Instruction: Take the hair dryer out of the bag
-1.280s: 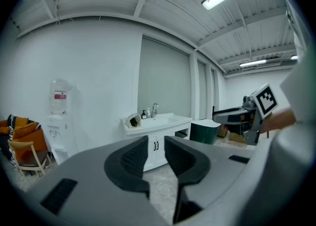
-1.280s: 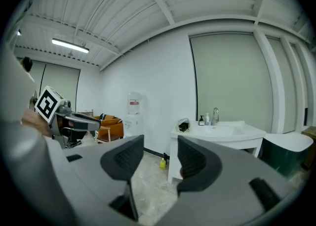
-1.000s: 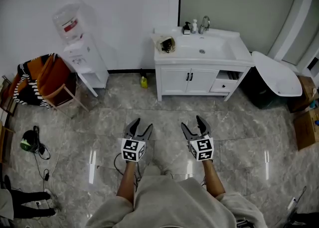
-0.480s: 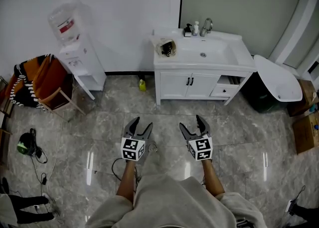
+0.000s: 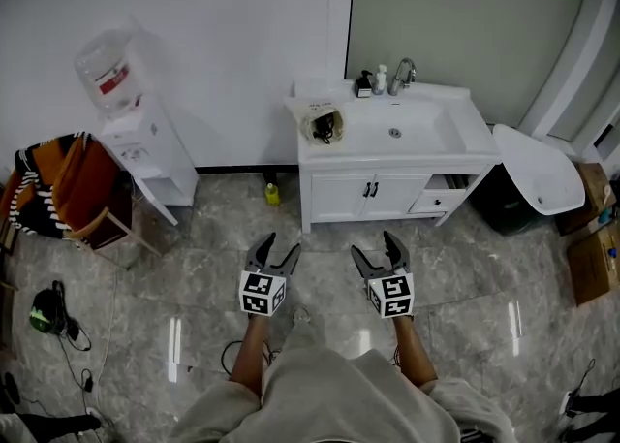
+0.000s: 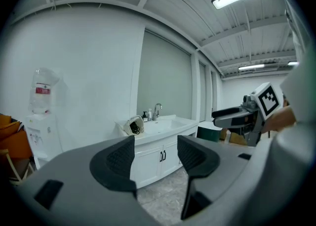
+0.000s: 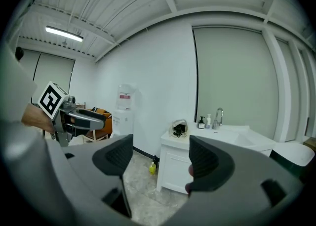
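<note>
At the left end of the white vanity (image 5: 339, 201) countertop, against the wall, a pale bag (image 5: 323, 124) is seen lying with its open mouth turned toward the room. The hair dryer (image 5: 328, 127) is visible only as a dark shape with a looped cord inside that mouth, too small for its form to be made out. The bag is set apart from the sink basin (image 5: 407, 129) and from the faucet (image 5: 402, 73) and small bottles at the back edge.

Both tools are held low over the grey marble floor (image 5: 194, 267), side by side and pointed toward the vanity, well apart from the bag. The left gripper (image 5: 281, 245) is released, its dark pads spread with nothing between them. The right gripper (image 5: 374, 245) is likewise spread wide and empty.

Compared with a second ago, the vanity is shown lower in the head view and closer to the two grippers. The water dispenser (image 5: 136, 145) and the orange chair (image 5: 82, 194) have slid toward the left edge. The yellow bottle (image 5: 272, 194) on the floor is now found just beside the vanity's left corner. The bag's place on the countertop is unchanged. The grippers are kept in the same side-by-side pose, with the jaws of both apart as before.
</note>
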`<act>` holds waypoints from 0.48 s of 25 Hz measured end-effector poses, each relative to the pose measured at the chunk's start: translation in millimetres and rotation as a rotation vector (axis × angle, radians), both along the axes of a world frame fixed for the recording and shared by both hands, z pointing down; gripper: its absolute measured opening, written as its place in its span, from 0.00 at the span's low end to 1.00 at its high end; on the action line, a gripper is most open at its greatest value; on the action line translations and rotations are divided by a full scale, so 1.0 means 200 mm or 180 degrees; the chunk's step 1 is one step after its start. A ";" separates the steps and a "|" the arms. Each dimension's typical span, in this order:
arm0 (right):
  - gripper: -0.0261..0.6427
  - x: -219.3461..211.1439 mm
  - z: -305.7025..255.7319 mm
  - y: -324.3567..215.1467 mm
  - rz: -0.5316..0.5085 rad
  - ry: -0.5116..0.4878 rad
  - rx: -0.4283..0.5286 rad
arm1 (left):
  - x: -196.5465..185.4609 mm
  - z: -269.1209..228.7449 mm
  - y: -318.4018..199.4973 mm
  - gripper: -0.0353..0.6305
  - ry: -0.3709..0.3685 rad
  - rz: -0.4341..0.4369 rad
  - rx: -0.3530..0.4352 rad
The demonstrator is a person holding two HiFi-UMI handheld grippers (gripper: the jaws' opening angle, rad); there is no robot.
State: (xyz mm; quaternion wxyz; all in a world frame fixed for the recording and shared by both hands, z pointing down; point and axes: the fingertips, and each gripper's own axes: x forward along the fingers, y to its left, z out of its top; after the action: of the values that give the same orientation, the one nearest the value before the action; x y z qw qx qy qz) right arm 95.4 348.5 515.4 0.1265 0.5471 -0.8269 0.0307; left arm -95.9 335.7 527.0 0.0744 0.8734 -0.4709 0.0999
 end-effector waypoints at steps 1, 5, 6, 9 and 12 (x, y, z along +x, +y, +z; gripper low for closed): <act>0.54 -0.01 -0.01 -0.06 0.0016 0.0006 0.0002 | -0.01 -0.01 -0.06 0.43 0.0003 0.0016 0.0004; 0.54 -0.07 -0.03 -0.27 0.0057 0.0035 -0.0019 | -0.08 -0.03 -0.29 0.43 0.0021 0.0051 -0.0007; 0.54 -0.09 -0.03 -0.32 0.0065 0.0039 -0.0017 | -0.10 -0.03 -0.34 0.43 0.0025 0.0056 -0.0010; 0.54 -0.14 -0.04 -0.47 0.0085 0.0055 -0.0018 | -0.16 -0.03 -0.48 0.43 0.0037 0.0064 -0.0023; 0.54 -0.20 -0.05 -0.61 0.0107 0.0073 -0.0023 | -0.22 -0.04 -0.63 0.43 0.0046 0.0077 -0.0017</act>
State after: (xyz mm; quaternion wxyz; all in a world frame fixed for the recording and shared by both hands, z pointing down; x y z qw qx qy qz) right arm 54.7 226.2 505.4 0.1375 0.5607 -0.8160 0.0295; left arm -140.2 209.2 518.5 0.0789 0.8795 -0.4595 0.0957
